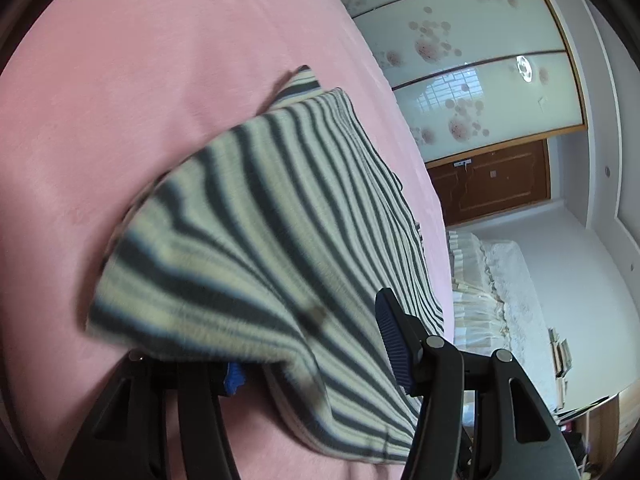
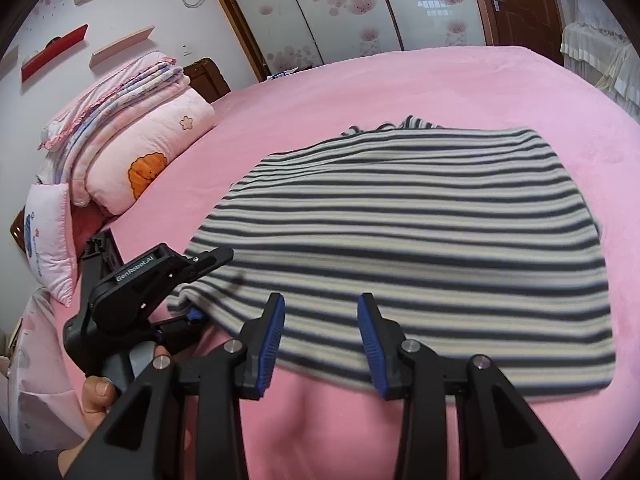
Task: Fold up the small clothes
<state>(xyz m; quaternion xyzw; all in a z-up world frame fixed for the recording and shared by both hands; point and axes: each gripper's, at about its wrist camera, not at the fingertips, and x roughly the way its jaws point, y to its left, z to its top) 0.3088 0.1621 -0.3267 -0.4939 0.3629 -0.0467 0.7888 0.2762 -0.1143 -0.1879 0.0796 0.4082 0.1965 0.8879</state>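
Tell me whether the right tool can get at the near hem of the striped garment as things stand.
Probably yes: the right tool is open, hovering at the striped garment's near hem, with nothing between. The left tool is off at the left corner.

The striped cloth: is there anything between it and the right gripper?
Nothing visible. The right gripper hovers with open jaws over the near hem of the striped cloth, only air between them. The left gripper is off to the side at the cloth's corner, not in the path.
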